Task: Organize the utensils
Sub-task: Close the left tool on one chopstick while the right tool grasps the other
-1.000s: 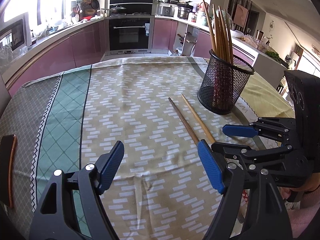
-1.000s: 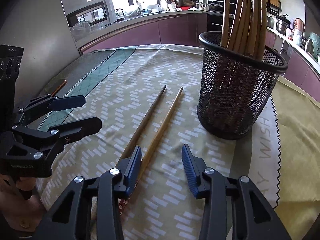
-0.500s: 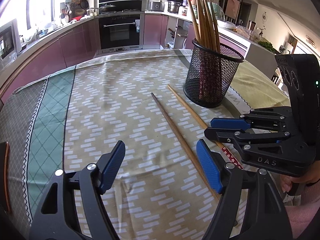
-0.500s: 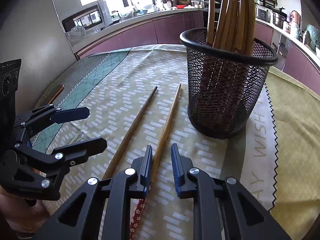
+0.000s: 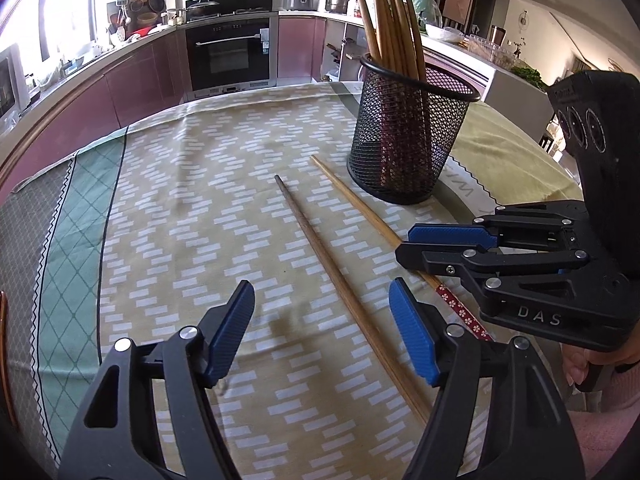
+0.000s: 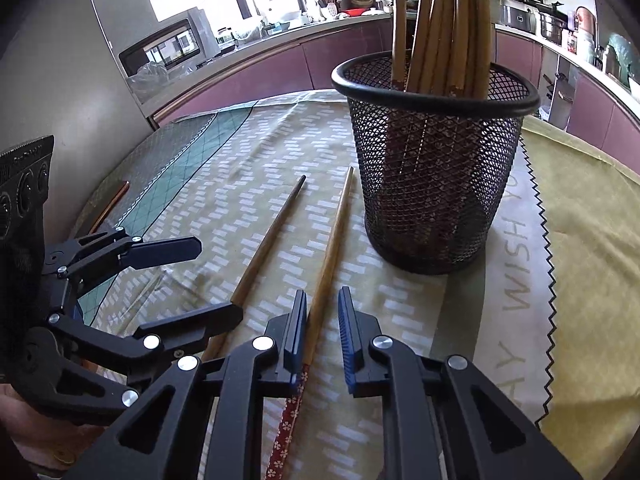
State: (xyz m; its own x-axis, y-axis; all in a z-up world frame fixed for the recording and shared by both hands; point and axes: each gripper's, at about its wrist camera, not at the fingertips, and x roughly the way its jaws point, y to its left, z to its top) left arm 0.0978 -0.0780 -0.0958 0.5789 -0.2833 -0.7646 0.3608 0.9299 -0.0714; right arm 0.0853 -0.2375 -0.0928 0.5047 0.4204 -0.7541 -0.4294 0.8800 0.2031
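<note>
Two loose chopsticks lie side by side on the tablecloth. The darker chopstick (image 5: pixel 316 248) (image 6: pixel 272 236) runs between the fingers of my left gripper (image 5: pixel 322 300) (image 6: pixel 220 280). Those jaws are wide and closing slowly, with no pad on the stick. The lighter chopstick (image 5: pixel 352 196) (image 6: pixel 334 236), red-flowered at its near end, lies between the jaws of my right gripper (image 6: pixel 322 300) (image 5: pixel 406 242). They are closing; the left pad is against the stick and a gap shows at the right pad. A black mesh cup (image 5: pixel 404 140) (image 6: pixel 432 184) just beyond holds several chopsticks (image 5: pixel 390 20) (image 6: pixel 440 20).
The patterned tablecloth (image 5: pixel 180 200) covers a round table; its edge falls away at the right. A thin brown object (image 6: pixel 110 204) lies at the table's left rim. A person's hand (image 5: pixel 588 360) holds the right gripper. Kitchen counters and an oven stand behind.
The right jaws have narrowed a lot around the lighter chopstick. The left gripper has shifted so the darker chopstick now lies between its fingers, and it has dropped closer to the cloth.
</note>
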